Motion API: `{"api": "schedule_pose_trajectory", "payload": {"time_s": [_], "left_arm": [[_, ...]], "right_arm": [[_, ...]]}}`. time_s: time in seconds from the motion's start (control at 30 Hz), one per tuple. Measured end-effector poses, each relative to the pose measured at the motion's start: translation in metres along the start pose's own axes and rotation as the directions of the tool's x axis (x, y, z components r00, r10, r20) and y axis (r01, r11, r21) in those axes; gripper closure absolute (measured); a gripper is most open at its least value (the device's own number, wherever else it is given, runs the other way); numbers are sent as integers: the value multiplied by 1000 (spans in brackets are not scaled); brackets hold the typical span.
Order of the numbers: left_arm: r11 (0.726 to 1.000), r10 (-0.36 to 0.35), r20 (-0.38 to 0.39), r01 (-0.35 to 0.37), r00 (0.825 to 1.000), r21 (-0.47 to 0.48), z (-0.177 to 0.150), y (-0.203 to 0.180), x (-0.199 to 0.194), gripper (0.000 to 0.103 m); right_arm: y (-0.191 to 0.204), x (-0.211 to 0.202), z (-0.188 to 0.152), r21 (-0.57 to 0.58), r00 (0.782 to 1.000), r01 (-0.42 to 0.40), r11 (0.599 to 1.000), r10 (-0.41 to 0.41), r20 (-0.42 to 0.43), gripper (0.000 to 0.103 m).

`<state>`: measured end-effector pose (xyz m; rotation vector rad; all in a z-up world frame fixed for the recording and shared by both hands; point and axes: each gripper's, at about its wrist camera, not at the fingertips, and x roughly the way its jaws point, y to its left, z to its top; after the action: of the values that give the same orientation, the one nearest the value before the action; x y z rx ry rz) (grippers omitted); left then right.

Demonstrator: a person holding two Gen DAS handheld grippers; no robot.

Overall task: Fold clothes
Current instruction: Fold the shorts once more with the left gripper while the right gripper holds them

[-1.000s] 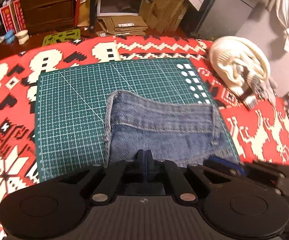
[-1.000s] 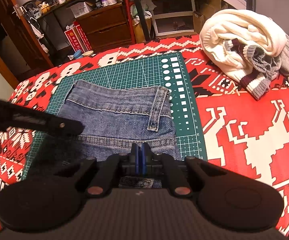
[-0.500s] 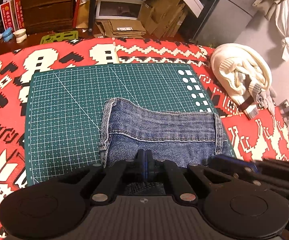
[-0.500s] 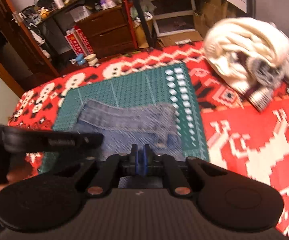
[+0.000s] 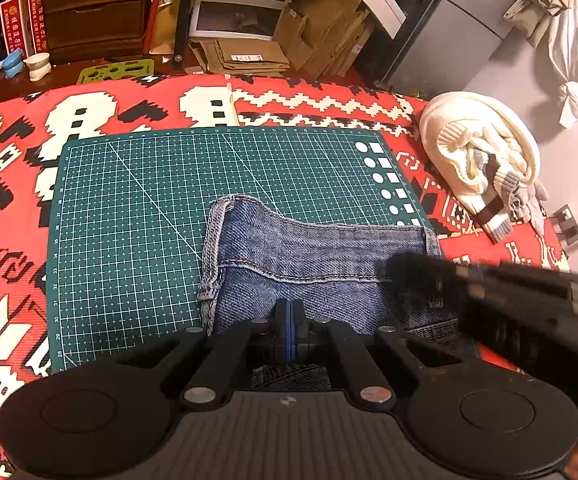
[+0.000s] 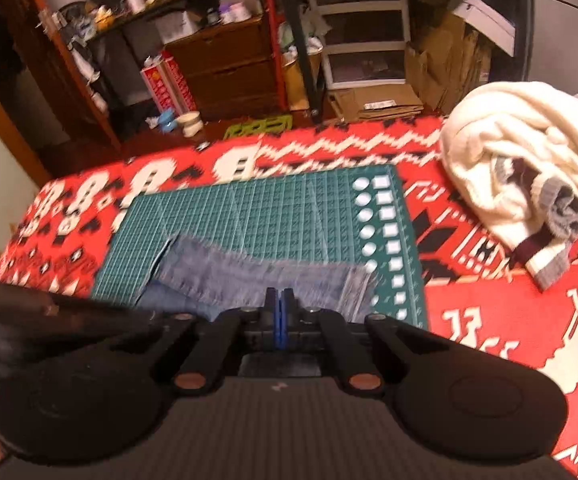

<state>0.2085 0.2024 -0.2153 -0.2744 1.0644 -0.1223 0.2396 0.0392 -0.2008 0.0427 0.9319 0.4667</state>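
Folded blue jeans [image 5: 309,252] lie on the near right part of a green cutting mat [image 5: 149,208]. My left gripper [image 5: 290,320] is shut at the jeans' near edge, and denim shows just below its closed pads. In the right wrist view, which is blurred, my right gripper [image 6: 278,312] is shut over the near edge of the jeans [image 6: 249,276]. The right gripper's body [image 5: 489,292] crosses the left wrist view as a dark blur over the jeans' right end. The left gripper's body [image 6: 49,312] fills the left side of the right wrist view.
A red, white and black patterned cloth [image 5: 9,240] covers the table under the mat. A heap of white and grey knitwear [image 5: 485,152] lies at the right, off the mat. Drawers, shelves and cardboard boxes [image 5: 309,40] stand beyond the far table edge.
Both grippers have risen and drawn back, so the jeans look smaller and farther away. The right gripper has swung into the left wrist view. Both stay shut.
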Motion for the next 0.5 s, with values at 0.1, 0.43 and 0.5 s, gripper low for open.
{"api": "schedule_pose_trajectory", "payload": {"time_s": [0.1,0.43,0.5], "left_arm": [[1000,-7,-5,7,1000,-8,1,2,0,100],[998,3,3,-3,1000,-63,23,7,-12,101],[998,27,2,-27,1000,-59,29,9,-9,101]], "right_arm": [[-12,15,6,27,1000,27,999,-27,-11,103],[-24,22,3,88,1000,8,996,-8,-4,103],[-26,22,3,102,1000,3,995,-2,-4,103]]}}
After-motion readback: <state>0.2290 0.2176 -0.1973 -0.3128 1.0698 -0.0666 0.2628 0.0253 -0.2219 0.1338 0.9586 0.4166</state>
